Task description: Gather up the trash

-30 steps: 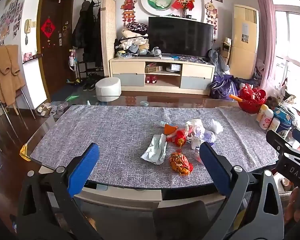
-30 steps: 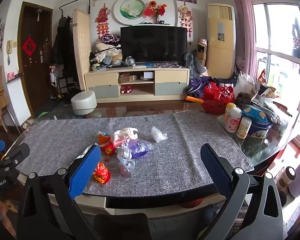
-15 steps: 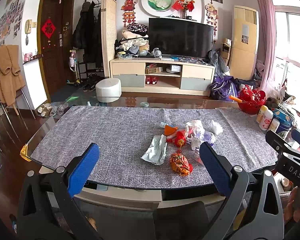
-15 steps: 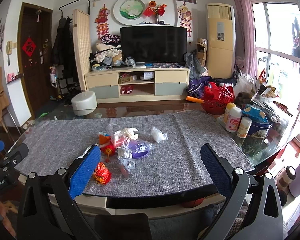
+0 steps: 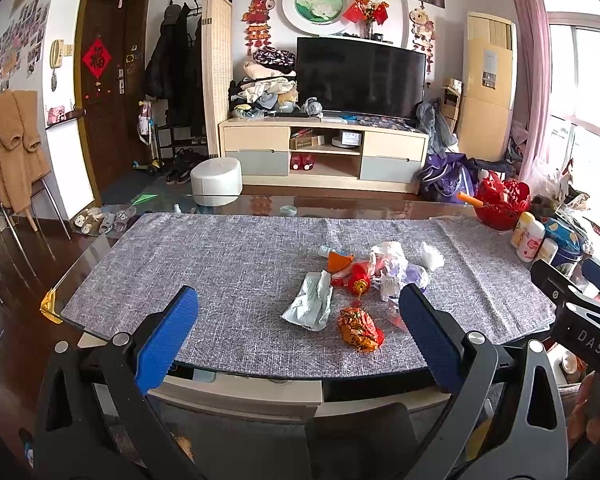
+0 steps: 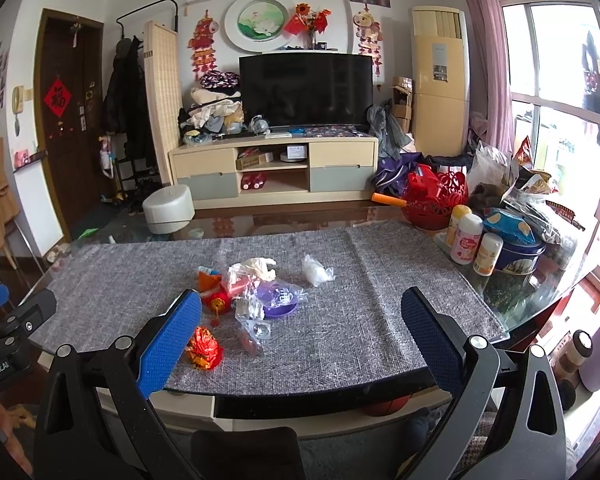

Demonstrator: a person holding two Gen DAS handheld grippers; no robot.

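Trash, one loose cluster on a grey woven table mat [image 5: 228, 264] over a glass-topped table [image 5: 80, 256], right of centre in the left wrist view. Items: crumpled pale-green wrapper [image 5: 310, 306], flat and creased, at the cluster's near left; crinkled red-and-gold foil wrapper [image 5: 360, 328], balled, nearest the table's near edge; small red lantern ornament [image 6: 217, 301]; orange folded paper piece [image 5: 339, 260] at the far left; crumpled white plastic bag [image 6: 254, 267]; purple shallow dish in clear film [image 6: 280, 302]; clear blister packaging [image 6: 256, 322]; small white crumpled wad [image 6: 316, 270] set apart to the right. Left gripper [image 5: 296, 336], black frame with ribbed blue pads [image 5: 168, 332], fingers spread wide, grasping nothing, held short of the near table edge. Right gripper [image 6: 298, 338], same build, textured blue pads [image 6: 430, 340], likewise spread and empty. Far right of table: red openwork basket [image 6: 436, 200], three white plastic bottles [image 6: 466, 240], round blue tin [image 6: 518, 258].
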